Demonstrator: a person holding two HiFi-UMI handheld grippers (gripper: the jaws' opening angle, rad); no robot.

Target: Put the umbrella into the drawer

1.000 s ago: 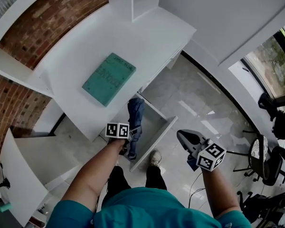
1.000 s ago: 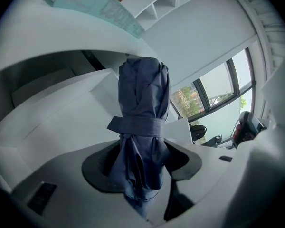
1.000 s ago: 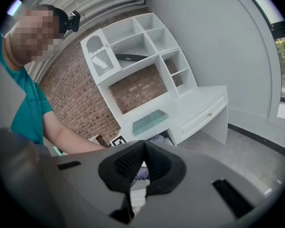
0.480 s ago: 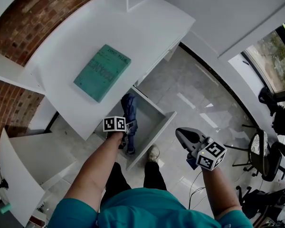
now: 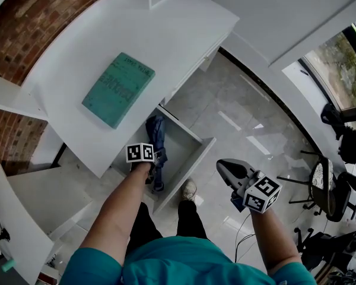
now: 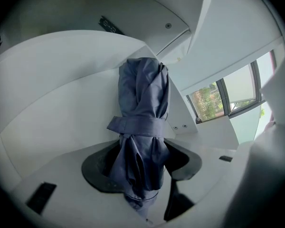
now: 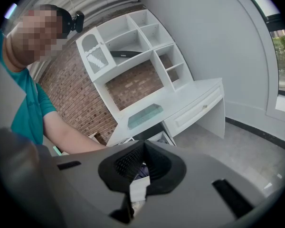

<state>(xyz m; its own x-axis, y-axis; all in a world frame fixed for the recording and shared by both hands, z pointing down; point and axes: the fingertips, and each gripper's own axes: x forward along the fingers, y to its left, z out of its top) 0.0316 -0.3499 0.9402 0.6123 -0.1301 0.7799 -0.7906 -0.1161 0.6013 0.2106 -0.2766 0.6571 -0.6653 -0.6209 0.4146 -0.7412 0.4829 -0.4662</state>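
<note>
1. The left gripper (image 6: 141, 170) has its fingers (image 6: 96, 167) set wide and pressed on the near end of the folded blue umbrella (image 6: 142, 103), one pad on each side of the bunched cloth. Gripping it at the end lets the rest of its length go in first.
2. Just beyond the fingers, a strap (image 6: 137, 126) is wound round the umbrella. It keeps the cloth furled, so nothing loose is likely to catch on an edge.
3. The umbrella points away and downward inside the open drawer (image 5: 193, 167), lengthwise along its left side, with white walls on either side of it. Whether it already rests on the drawer's floor I cannot tell.
4. The step in hand looks like setting it down. The fingers should part only once the drawer bears its weight.
5. The right gripper (image 5: 221, 166) hangs over the floor to the right of the drawer, well apart from it, its fingers closed together on nothing. It is probably kept free to push the drawer in.
6. Farther out, the desk (image 5: 166, 40) above the drawer carries a teal book (image 5: 117, 89), left of and beyond the opening. A shoe (image 5: 188, 190) stands just beside the drawer's front.
</note>
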